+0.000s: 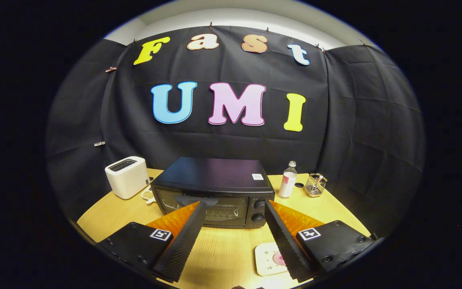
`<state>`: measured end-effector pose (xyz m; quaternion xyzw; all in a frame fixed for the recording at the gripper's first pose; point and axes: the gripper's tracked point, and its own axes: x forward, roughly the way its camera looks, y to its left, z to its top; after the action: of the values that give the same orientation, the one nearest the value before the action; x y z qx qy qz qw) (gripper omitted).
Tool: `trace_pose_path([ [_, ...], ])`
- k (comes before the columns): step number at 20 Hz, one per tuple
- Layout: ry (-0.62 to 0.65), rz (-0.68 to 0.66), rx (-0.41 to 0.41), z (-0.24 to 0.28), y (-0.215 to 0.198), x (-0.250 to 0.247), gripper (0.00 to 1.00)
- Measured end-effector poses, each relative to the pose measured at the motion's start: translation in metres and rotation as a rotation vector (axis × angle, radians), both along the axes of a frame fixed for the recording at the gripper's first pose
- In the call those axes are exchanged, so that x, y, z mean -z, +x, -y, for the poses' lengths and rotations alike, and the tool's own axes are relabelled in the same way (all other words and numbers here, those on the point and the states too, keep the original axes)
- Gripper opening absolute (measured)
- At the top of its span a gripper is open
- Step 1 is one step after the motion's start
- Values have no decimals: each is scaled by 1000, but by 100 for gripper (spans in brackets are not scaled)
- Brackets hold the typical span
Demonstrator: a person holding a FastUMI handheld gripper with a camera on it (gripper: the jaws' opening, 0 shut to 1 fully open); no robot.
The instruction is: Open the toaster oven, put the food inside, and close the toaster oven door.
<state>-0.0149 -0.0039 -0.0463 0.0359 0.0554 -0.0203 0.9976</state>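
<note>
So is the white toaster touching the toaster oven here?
Apart. The gripper view shows a strip of wooden table between the white toaster and the toaster oven. The hand-held gripper is open.

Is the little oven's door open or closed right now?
Closed. The toaster oven door stands upright, flush with its front, with the glass facing the tongs. The tongs are open, with nothing between them, just short of the door.

The gripper (pixel 237 202) has 2 long, tapering fingers (pixel 183 247) with finely ribbed inner faces, mounted on boxy black blocks with screws, each bearing 1 square black-and-white marker.
</note>
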Motion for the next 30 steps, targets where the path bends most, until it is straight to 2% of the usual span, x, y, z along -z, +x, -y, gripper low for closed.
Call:
trace_pose_path([
  [4, -1, 2, -8, -5, 6, 0, 98],
  [12, 40, -79, -37, -42, 75, 20, 98],
  [20, 77, -174, -7, -74, 137, 56, 98],
  [25, 91, -204, -10, -78, 141, 63, 100],
  [30, 215, -273, -26, -79, 135, 74, 100],
])
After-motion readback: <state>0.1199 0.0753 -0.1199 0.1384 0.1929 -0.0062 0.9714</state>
